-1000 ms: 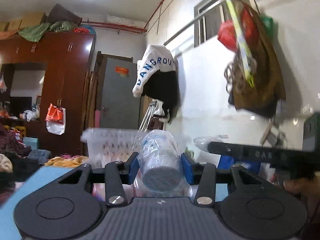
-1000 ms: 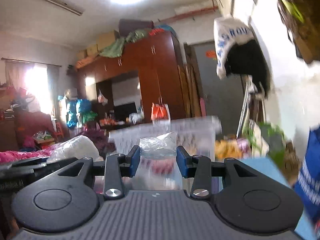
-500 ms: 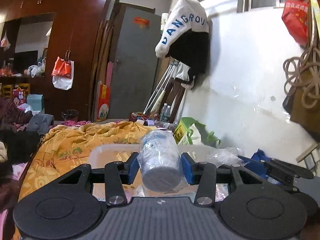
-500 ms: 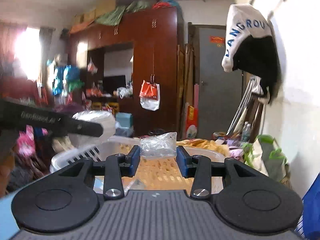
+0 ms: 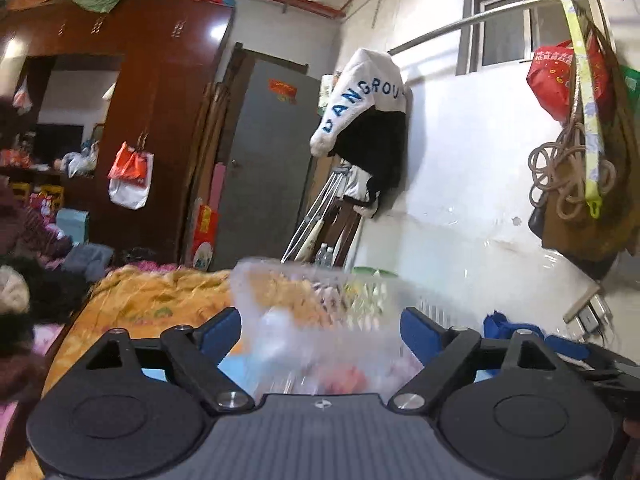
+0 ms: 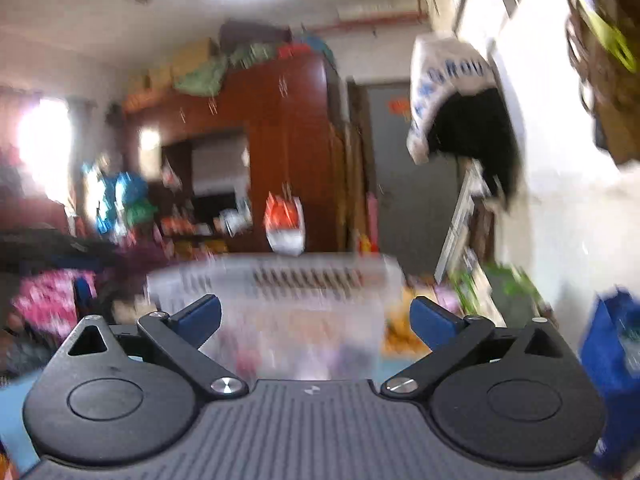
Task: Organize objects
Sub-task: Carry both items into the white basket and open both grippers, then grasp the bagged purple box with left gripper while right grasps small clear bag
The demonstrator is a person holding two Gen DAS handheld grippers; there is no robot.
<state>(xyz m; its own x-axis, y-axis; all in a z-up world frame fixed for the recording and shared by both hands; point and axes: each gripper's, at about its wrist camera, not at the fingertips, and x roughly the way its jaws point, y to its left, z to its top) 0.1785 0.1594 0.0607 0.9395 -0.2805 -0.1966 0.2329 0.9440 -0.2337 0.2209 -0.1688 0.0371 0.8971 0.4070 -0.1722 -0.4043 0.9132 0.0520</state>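
Observation:
My left gripper (image 5: pixel 320 330) is open and empty, its blue pads spread wide in front of a translucent white plastic basket (image 5: pixel 280 280). Blurred wrapped items lie inside the basket; I cannot make them out singly. My right gripper (image 6: pixel 316 318) is also open and empty, facing the same basket (image 6: pixel 320 280), which is smeared by motion blur. The plastic-wrapped cup and the clear bag are no longer between either pair of pads.
An orange-yellow blanket (image 5: pixel 160 300) lies left of the basket. A blue bag (image 6: pixel 612 344) stands at the right by the white wall (image 5: pixel 460 160). A dark wardrobe (image 5: pixel 160 120) and grey door (image 5: pixel 260 160) stand behind. Piled clothes (image 5: pixel 24 280) lie left.
Both grippers have opened. The left let go of the plastic-wrapped cup, the right let go of the clear plastic bag. Both views have tilted up and back from the basket.

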